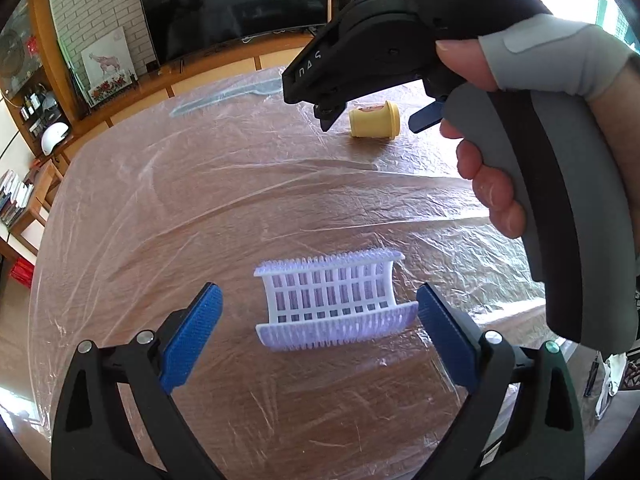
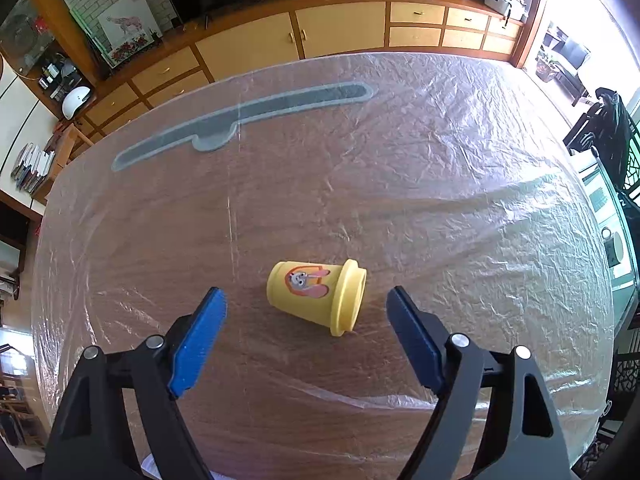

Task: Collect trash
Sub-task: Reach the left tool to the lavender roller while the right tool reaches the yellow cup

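Observation:
A white plastic lattice piece [image 1: 332, 304], curved like a trough with bristly rims, lies on the plastic-covered table [image 1: 200, 208]. My left gripper [image 1: 319, 294] hangs over it, open, one blue pad on each side and neither touching. A yellow cup [image 2: 316, 296] with a cartoon sticker lies on its side, mouth to the right. My right gripper [image 2: 307, 296] is open around it, with a gap between each pad and the cup. In the left wrist view the same cup [image 1: 374, 120] lies farther back, under the right gripper held by a gloved hand [image 1: 520, 60].
A crinkled clear sheet covers the wooden table [image 2: 400, 184]. A long grey strip [image 2: 240, 120] lies under the sheet near the far edge. Beyond the table stand wooden cabinets [image 2: 320, 32] and a dark television [image 1: 232, 4].

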A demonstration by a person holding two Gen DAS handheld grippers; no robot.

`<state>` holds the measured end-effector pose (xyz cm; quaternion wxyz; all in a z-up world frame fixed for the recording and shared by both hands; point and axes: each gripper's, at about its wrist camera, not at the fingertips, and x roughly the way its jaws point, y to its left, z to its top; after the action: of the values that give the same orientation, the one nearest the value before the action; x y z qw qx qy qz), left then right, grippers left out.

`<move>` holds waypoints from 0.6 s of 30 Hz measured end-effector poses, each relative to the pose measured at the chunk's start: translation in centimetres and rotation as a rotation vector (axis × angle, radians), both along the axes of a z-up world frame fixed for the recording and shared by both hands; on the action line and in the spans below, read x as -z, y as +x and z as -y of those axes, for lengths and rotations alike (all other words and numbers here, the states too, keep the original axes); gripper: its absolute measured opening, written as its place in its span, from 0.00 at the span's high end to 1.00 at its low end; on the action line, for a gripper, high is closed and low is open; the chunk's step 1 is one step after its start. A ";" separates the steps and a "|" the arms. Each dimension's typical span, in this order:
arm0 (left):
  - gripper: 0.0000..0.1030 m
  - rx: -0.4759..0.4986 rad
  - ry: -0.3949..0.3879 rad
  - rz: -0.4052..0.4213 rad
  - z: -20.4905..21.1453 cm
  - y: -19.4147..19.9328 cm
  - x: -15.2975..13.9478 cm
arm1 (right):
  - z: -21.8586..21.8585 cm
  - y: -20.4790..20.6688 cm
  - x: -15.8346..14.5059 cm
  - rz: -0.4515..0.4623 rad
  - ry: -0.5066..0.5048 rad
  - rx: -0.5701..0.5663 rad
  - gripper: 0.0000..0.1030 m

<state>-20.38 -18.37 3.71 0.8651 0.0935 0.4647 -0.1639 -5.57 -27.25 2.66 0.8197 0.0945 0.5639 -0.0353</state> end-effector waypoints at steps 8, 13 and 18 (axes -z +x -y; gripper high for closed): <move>0.05 0.005 -0.023 -0.026 -0.3 1.0 0.6 | -0.6 0.9 0.8 -0.015 -0.003 0.007 0.30; 0.11 0.015 -0.030 -0.040 -0.2 1.4 0.9 | -1.1 1.3 0.8 -0.010 -0.036 -0.003 0.39; 0.23 0.032 -0.021 -0.057 0.5 1.8 1.3 | -1.5 1.0 0.8 0.006 -0.064 -0.009 0.54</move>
<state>-18.56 -18.88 2.37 0.8496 0.0869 0.4860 -0.1854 -4.59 -25.77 1.88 0.8242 0.0659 0.5604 -0.0490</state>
